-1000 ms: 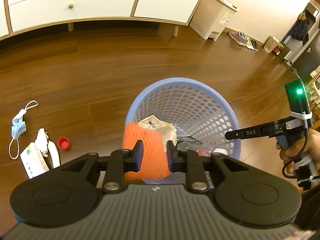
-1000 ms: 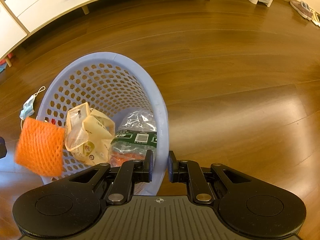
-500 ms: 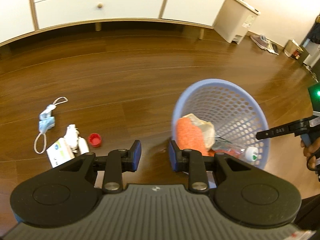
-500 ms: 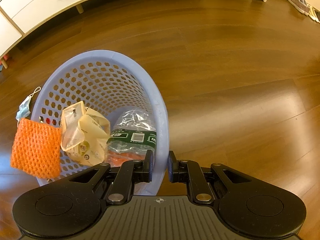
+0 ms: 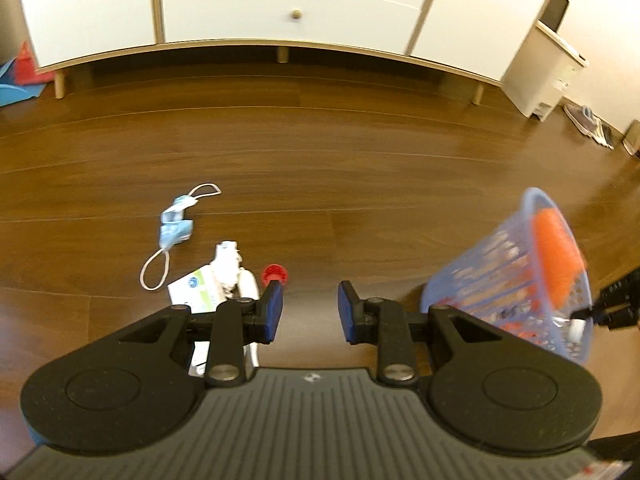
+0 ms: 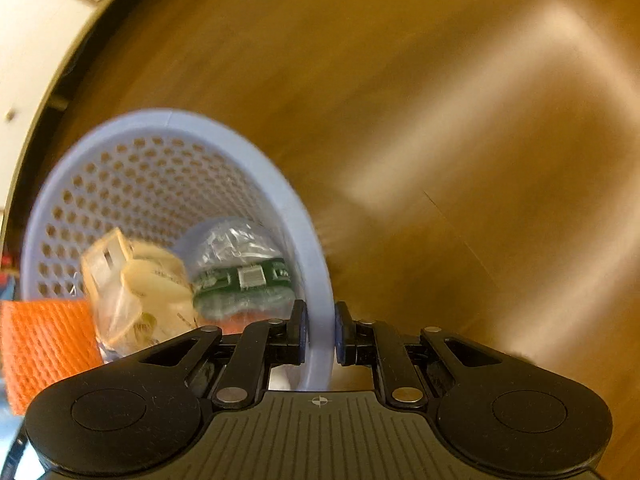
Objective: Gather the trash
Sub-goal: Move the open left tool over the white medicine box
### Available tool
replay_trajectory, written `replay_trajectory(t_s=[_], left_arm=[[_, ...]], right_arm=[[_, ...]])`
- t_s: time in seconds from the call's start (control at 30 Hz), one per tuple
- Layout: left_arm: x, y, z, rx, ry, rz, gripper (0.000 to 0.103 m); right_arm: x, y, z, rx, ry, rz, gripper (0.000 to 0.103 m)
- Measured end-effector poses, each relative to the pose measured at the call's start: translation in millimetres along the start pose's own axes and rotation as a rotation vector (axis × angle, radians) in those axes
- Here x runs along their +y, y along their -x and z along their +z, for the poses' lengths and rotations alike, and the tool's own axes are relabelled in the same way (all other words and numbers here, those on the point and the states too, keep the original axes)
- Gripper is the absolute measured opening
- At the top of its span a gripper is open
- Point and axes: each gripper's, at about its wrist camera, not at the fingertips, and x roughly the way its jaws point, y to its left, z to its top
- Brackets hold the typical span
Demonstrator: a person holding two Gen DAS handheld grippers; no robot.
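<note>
- We hold the left gripper [image 5: 310, 306] low over the wooden floor [image 5: 320, 152], its jaws spread with nothing between them.
- Our right gripper [image 6: 320, 330] pinches the rim of the lavender mesh basket [image 6: 304, 240], one finger inside the wall and one outside; in the left wrist view the basket [image 5: 516, 276] sits at the right edge of the frame, tilted.
- Collected trash already lies in the basket: an orange net bag [image 6: 44, 350] at lower left, a crumpled beige pouch [image 6: 140, 300] beside it, and a clear plastic bottle with a green label [image 6: 244, 276] near the centre.
- The uncollected trash sits left of centre in the left wrist view: a blue face mask [image 5: 176, 226], a white crumpled wrapper [image 5: 226, 260], a small paper packet with green print [image 5: 196, 288] and a red bottle cap [image 5: 274, 274], the last just ahead of the left fingertip.
- We judge one drop finished and the next pick in hand.
- The next move calls for lowering the spread jaws around one piece, probably the cap or the wrapper, and closing squarely; the cap is small and could skid on the smooth floor.
- The right wrist view is blurred, so fine detail inside the basket is unclear.
</note>
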Motion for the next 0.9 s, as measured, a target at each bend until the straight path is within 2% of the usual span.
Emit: replay_trajectory(t_s=[0.1, 0.23, 0.3, 0.37, 0.47, 0.57, 0.8, 0.9], left_arm=[[5.9, -2.5, -1.5, 0.009, 0.007, 0.014, 0.025], [8.7, -8.6, -6.0, 0.034, 0.000, 0.030, 0.025], [9.1, -8.3, -7.1, 0.034, -0.002, 0.028, 0.025], [11.0, -6.5, -7.8, 0.027, -0.003, 0.027, 0.025], [18.7, -8.3, -11.0, 0.026, 0.006, 0.029, 0.025], [29.8, -17.8, -17.5, 0.042, 0.005, 0.059, 0.026], [73.2, -59.9, -43.6, 0.126, 0.003, 0.180, 0.034], [93.2, -82.8, -57.0, 0.180, 0.052, 0.169, 0.040]], right_arm=[[6.1, -4.2, -10.0, 0.022, 0.020, 0.008, 0.010], [30.1, -12.2, -23.4, 0.079, 0.056, 0.090, 0.009], [33.5, -12.3, -18.6, 0.049, 0.059, 0.071, 0.009], [22.5, -12.2, -10.9, 0.026, 0.007, 0.048, 0.010], [10.9, -15.3, -13.7, 0.045, -0.044, 0.044, 0.009], [24.8, -20.5, -31.9, 0.068, 0.006, 0.058, 0.010], [62.8, -22.0, -56.1, 0.039, 0.161, 0.067, 0.009], [74.3, -22.1, -61.2, 0.028, 0.185, 0.068, 0.010]])
